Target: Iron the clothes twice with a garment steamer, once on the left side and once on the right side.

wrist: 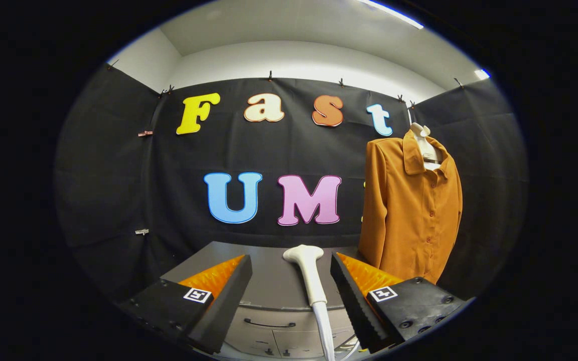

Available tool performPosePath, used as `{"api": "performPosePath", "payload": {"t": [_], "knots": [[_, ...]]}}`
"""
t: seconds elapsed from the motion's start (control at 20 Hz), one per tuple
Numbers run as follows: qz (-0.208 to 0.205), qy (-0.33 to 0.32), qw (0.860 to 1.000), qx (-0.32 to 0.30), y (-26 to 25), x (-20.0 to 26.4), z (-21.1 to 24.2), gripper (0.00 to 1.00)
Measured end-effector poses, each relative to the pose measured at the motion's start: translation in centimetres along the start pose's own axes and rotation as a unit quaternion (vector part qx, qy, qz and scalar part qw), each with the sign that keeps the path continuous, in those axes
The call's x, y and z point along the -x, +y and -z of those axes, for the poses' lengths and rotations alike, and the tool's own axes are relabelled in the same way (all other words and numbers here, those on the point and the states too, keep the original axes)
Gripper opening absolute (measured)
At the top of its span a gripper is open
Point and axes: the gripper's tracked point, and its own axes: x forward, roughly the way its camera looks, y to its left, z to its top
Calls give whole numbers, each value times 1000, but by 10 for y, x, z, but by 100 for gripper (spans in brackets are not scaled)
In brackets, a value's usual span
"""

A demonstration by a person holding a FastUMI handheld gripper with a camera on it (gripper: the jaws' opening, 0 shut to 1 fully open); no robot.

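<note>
A white garment steamer (308, 273) lies on the grey cabinet top (274, 283), head pointing away, its hose (325, 331) trailing toward me. It sits between my two fingers, nearer the right one, and neither finger touches it. My gripper (291, 263) is open, hovering above the cabinet's front. An orange-brown buttoned shirt (412, 210) hangs on a pale mannequin form (424, 143) beyond the right finger, at the cabinet's right end.
The grey cabinet has a drawer with a dark handle (269, 324) on its front face, below the fingers. Black cloth walls close the booth behind and on both sides. Bare cabinet top lies left of the steamer.
</note>
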Motion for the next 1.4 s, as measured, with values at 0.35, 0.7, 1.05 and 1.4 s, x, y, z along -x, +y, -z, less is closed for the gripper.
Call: {"api": "performPosePath", "payload": {"t": [0.35, 0.7, 1.05, 1.4], "knots": [[-10, 55, 998, -2, -20, -77, 32, 98], [-13, 141, 990, 3, -36, -142, 78, 98], [-17, 215, 976, 12, -40, -182, 120, 99], [-17, 263, 965, 3, -43, -196, 140, 99]]}}
